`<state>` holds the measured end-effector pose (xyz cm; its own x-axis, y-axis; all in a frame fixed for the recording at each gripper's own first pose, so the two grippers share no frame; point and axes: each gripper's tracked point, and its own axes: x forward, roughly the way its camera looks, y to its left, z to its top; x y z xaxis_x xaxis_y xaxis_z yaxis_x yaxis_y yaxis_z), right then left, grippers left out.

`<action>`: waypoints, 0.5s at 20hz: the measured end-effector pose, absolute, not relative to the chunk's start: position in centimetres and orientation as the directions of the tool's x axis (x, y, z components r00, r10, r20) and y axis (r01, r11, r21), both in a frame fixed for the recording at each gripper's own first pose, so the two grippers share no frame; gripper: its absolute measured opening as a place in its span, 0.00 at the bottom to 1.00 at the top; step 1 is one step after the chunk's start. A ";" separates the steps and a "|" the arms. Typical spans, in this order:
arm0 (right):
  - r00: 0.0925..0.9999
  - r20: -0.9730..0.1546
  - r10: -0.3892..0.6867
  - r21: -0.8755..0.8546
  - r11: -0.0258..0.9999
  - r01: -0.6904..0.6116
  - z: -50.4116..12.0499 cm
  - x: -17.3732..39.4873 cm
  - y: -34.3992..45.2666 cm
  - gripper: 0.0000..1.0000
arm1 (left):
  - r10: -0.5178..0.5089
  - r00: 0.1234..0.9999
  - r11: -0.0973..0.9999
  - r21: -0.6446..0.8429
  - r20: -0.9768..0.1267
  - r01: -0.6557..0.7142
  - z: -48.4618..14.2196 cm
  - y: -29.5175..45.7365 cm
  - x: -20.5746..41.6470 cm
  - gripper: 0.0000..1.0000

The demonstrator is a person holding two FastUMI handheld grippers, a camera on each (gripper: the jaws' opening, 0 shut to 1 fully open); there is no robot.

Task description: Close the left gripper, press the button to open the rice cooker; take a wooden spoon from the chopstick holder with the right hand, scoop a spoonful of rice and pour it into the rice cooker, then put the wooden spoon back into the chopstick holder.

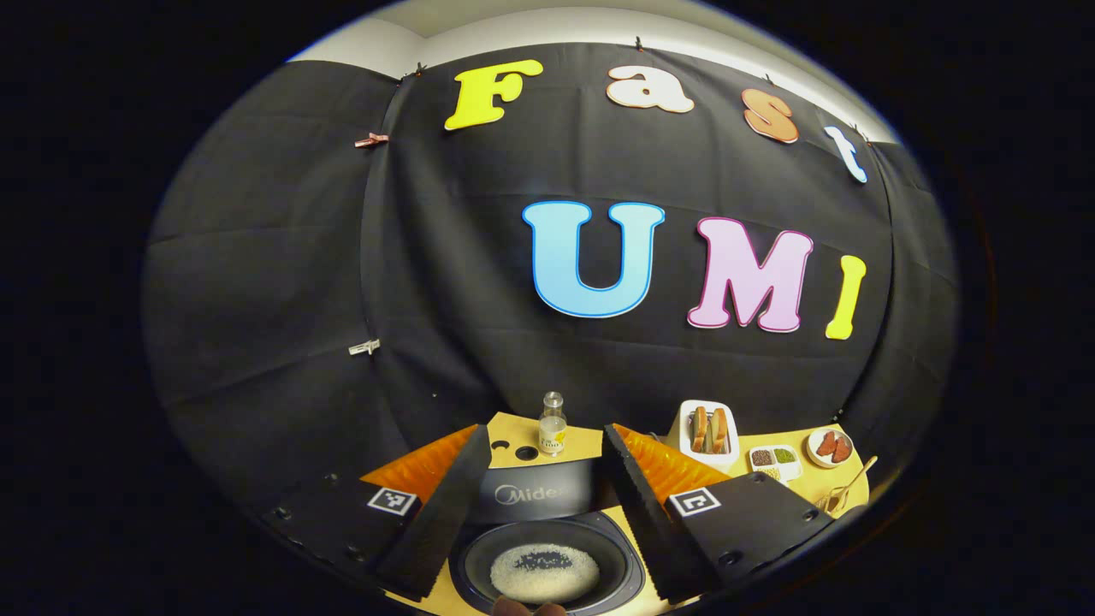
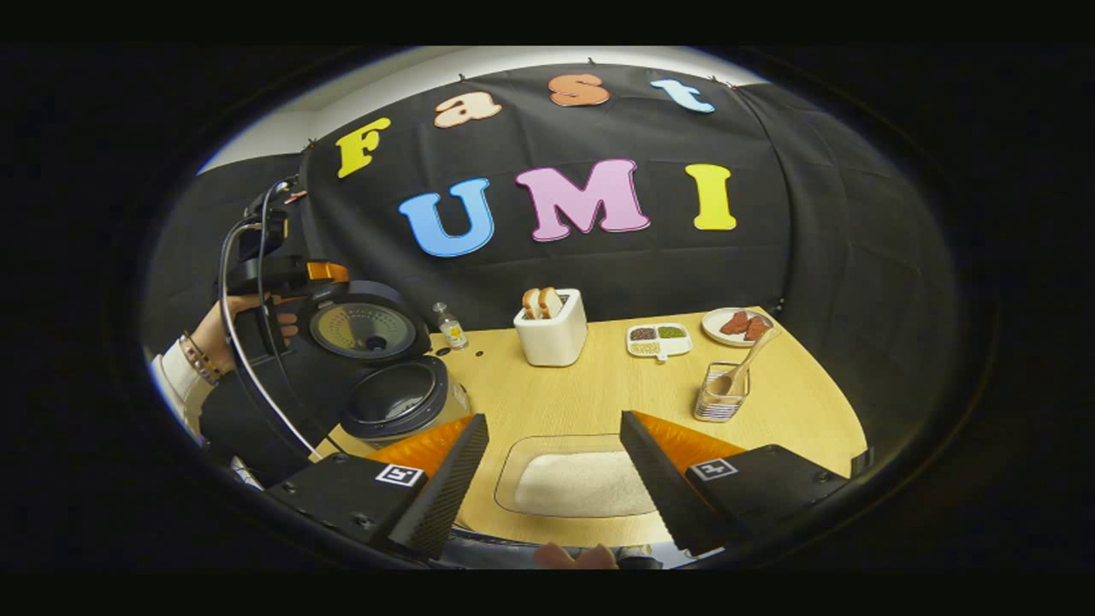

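The rice cooker (image 1: 535,496) stands open with its lid (image 2: 364,329) raised. Its dark inner pot (image 1: 616,556) holds a layer of white rice (image 1: 545,571). My left gripper (image 1: 546,432) hovers open over the pot, holding nothing; in the right gripper view the left gripper (image 2: 329,275) is held by a hand (image 2: 227,329) above the lid. My right gripper (image 2: 553,419) is open and empty above a clear tray (image 2: 513,462) of rice (image 2: 582,483). The wooden spoon (image 2: 744,364) leans in the wire chopstick holder (image 2: 721,398), to the right and beyond the right gripper.
On the wooden table (image 2: 599,393) stand a small glass bottle (image 2: 451,328), a white toaster (image 2: 554,338) with bread, a divided dish (image 2: 657,340) of grains and a plate (image 2: 737,326) with red food. The black cloth wall closes the back and sides.
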<state>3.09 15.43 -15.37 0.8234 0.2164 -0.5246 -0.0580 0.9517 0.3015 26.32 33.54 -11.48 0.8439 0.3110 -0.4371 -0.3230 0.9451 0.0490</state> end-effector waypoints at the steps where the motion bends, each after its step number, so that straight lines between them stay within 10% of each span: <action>1: 0.821 -0.527 0.221 0.308 0.950 -0.058 -15.5 3.1 15.5 0.96 | 0.310 0.844 0.946 0.050 -0.438 -0.322 -11.5 33.1 25.6 0.92; 10: 0.804 -0.542 0.244 0.323 0.944 -0.069 -16.5 2.2 15.2 0.97 | 0.354 0.822 0.930 0.072 -0.446 -0.362 -17.7 28.2 17.0 0.93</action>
<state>2.23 15.17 -16.50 0.8043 0.2444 -0.5417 -0.0689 0.9437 0.3235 16.96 28.22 -17.66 0.8218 0.3542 -0.4463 -0.3616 0.9296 0.0718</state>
